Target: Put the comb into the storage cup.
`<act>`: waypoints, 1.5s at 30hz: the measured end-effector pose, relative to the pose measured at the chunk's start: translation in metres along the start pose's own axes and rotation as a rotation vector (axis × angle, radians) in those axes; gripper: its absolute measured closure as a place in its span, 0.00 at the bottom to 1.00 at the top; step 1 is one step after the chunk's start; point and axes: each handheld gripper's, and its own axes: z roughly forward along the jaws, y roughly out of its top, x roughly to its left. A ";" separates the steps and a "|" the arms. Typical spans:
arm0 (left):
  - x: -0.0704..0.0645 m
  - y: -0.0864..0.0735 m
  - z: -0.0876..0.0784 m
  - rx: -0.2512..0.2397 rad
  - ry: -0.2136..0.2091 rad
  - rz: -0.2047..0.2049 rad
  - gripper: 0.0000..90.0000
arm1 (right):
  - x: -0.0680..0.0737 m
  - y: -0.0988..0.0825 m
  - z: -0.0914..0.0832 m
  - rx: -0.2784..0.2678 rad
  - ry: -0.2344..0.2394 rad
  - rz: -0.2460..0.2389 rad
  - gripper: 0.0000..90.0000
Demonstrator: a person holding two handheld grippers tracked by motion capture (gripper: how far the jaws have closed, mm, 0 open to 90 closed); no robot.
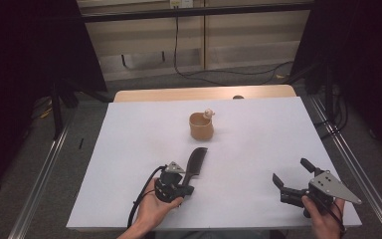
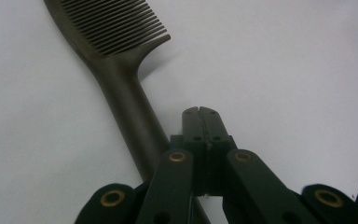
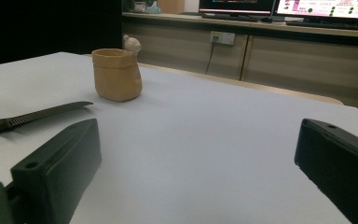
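where left gripper (image 2: 199,112) hovers, comb (image 2: 121,70) adjoins.

The left gripper (image 2: 199,112) is seen rising from the bottom of the frame, its jaws pressed together with nothing between them. A dark comb (image 2: 121,84) is laid diagonally from upper left, its handle passing beneath the linkage, on the white table (image 2: 284,70).
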 end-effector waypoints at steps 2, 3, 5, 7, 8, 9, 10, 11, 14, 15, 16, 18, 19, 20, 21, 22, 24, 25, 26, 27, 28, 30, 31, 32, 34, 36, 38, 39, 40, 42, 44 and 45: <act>0.000 0.000 0.000 0.001 -0.001 -0.001 1.00 | 0.000 0.000 0.000 0.000 0.002 -0.001 0.00; -0.001 0.001 0.001 0.005 0.004 0.010 1.00 | 0.000 0.000 0.000 -0.002 0.004 0.000 0.00; -0.001 0.000 0.000 0.008 -0.004 0.014 1.00 | 0.000 0.000 0.000 -0.001 0.001 0.000 0.00; -0.001 0.000 0.000 0.017 -0.005 0.024 1.00 | 0.000 0.000 0.000 -0.001 -0.001 0.001 0.00; -0.001 -0.001 -0.001 0.018 -0.006 0.024 1.00 | 0.000 0.000 0.000 -0.001 -0.001 0.001 0.00; 0.000 -0.001 -0.001 0.014 -0.004 0.012 1.00 | 0.000 0.000 0.000 -0.002 -0.001 0.001 0.00; 0.000 -0.001 -0.001 0.014 -0.004 0.012 1.00 | 0.000 0.000 0.000 -0.002 0.001 0.000 0.00; 0.000 -0.001 -0.001 0.018 -0.002 0.017 1.00 | 0.000 0.000 0.000 -0.002 0.001 0.000 0.00; 0.001 -0.001 -0.003 0.015 0.000 0.016 1.00 | 0.000 0.000 0.000 -0.004 0.003 0.001 0.00; 0.002 -0.002 -0.003 0.013 0.001 0.014 1.00 | 0.000 0.000 0.000 -0.004 0.001 -0.001 0.00; 0.002 -0.002 -0.003 0.015 0.001 0.015 1.00 | 0.000 0.000 0.000 -0.003 -0.001 -0.001 0.00; 0.003 -0.002 -0.003 0.014 0.004 0.015 1.00 | 0.000 0.000 0.000 0.000 -0.001 -0.002 0.00; 0.003 -0.001 -0.003 0.017 0.005 0.018 1.00 | 0.000 0.000 0.000 -0.001 0.002 0.001 0.00; 0.003 -0.002 -0.003 0.020 0.007 0.020 1.00 | 0.000 0.000 0.000 -0.001 0.002 0.001 0.00; 0.004 -0.002 -0.003 0.015 0.002 0.021 1.00 | 0.000 0.000 -0.001 -0.003 0.003 0.001 0.00; 0.004 -0.002 -0.003 0.015 0.002 0.021 1.00 | 0.000 0.000 -0.001 -0.003 0.003 0.001 0.00; 0.004 -0.003 -0.004 0.013 -0.002 0.016 1.00 | 0.000 0.000 0.000 -0.005 0.001 0.000 0.00; 0.004 -0.003 -0.004 0.010 -0.007 0.017 1.00 | 0.000 0.000 0.000 -0.005 0.001 0.001 0.00; 0.004 -0.003 -0.004 0.010 -0.007 0.017 1.00 | 0.000 0.000 0.000 -0.005 0.001 0.001 0.00; 0.004 -0.003 -0.005 0.002 -0.017 0.020 1.00 | 0.000 0.000 0.000 -0.005 0.002 0.000 0.00; 0.004 -0.003 -0.005 0.002 -0.017 0.020 1.00 | 0.000 0.000 -0.001 -0.005 0.002 0.001 0.00; 0.004 -0.003 -0.007 -0.021 -0.035 0.023 1.00 | 0.000 0.000 -0.001 -0.005 0.003 0.001 0.00; 0.003 -0.002 -0.010 -0.051 -0.054 0.025 1.00 | 0.000 0.000 -0.001 -0.006 0.002 0.001 0.00; 0.003 -0.002 -0.010 -0.051 -0.054 0.025 1.00 | 0.000 0.000 -0.001 -0.006 0.002 0.001 0.00; 0.004 -0.001 -0.013 -0.081 -0.060 0.031 1.00 | 0.000 0.000 -0.001 -0.003 0.001 0.001 0.00; 0.005 -0.001 -0.018 -0.131 -0.070 0.040 1.00 | 0.000 0.000 -0.001 -0.005 0.006 0.003 0.00; 0.005 -0.001 -0.019 -0.153 -0.070 0.046 1.00 | 0.000 0.000 -0.001 -0.008 0.006 0.000 0.00; 0.006 0.000 -0.021 -0.168 -0.071 0.051 1.00 | 0.000 0.000 -0.001 -0.007 0.005 0.001 0.00; 0.006 0.000 -0.023 -0.188 -0.069 0.060 1.00 | 0.000 0.000 -0.001 -0.008 0.002 -0.001 0.00; 0.008 0.000 -0.028 -0.230 -0.063 0.074 1.00 | -0.001 0.000 -0.001 -0.008 0.001 -0.001 0.00; 0.009 0.000 -0.029 -0.240 -0.067 0.073 1.00 | -0.001 0.000 -0.001 -0.005 0.001 0.001 0.00; 0.011 0.001 -0.030 -0.247 -0.074 0.073 0.99 | 0.000 0.000 -0.001 -0.008 0.001 -0.001 0.00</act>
